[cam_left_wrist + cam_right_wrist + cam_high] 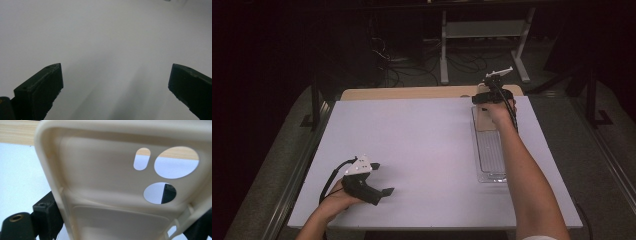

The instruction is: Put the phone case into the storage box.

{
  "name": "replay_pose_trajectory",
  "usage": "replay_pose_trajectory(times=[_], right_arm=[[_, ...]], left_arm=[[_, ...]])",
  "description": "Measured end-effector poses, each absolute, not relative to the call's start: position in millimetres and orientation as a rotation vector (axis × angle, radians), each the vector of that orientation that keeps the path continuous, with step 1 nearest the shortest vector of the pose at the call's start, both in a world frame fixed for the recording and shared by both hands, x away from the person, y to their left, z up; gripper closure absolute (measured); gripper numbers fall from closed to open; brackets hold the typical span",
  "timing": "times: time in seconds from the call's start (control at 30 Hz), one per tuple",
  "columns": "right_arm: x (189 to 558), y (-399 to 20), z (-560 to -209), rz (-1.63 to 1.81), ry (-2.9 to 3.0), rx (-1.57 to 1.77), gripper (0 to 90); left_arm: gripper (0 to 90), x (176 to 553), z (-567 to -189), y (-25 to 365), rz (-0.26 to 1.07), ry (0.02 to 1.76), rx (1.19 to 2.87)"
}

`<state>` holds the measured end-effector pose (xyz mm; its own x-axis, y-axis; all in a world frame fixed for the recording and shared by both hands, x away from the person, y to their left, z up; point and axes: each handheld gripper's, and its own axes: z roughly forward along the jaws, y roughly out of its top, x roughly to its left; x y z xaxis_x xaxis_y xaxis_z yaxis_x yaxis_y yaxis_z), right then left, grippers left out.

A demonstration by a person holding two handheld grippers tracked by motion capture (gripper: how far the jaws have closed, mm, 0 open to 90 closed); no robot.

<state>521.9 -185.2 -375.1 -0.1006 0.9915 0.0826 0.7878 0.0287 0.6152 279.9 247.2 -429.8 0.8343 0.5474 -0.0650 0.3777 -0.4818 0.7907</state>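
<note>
In the high view the right gripper [484, 96] sits at the far right of the white table [412, 145], above the far end of a clear tray [490, 150]; the cream phone case [484, 120] lies under the hand, long axis running near to far, mostly hidden by hand and forearm; the left gripper [382, 178] rests near the front left, jaws spread and empty. The left gripper view shows its jaws wide apart over bare table. In the right gripper view the phone case [107, 182] fills the frame between the jaws, which clamp its two long sides; its camera holes point away, its lower end cut off.
</note>
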Motion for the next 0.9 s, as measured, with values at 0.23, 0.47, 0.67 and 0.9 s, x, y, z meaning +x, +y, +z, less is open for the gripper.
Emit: replay_pose_trajectory(times=[0.23, 0.47, 0.67, 0.9], right_arm=[[525.4, -184.9, -377.3, 0.756, 1.945, 1.798, 9.1], [527.9, -183.9, -379.5, 0.760, 1.954, 1.804, 8.7], [530.3, -183.0, -382.0, 0.752, 1.967, 1.802, 8.3], [531.2, -182.3, -384.4, 0.753, 1.977, 1.807, 8.4]], left_arm=[[0.0, 279.5, -429.4, 246.4, 0.241, 0.671, 2.138], [0.0, 279.1, -430.1, 245.6, 0.239, 0.674, 2.134], [0.0, 278.6, -430.2, 245.3, 0.237, 0.673, 2.147], [0.0, 278.6, -430.4, 244.9, 0.238, 0.668, 2.146]])
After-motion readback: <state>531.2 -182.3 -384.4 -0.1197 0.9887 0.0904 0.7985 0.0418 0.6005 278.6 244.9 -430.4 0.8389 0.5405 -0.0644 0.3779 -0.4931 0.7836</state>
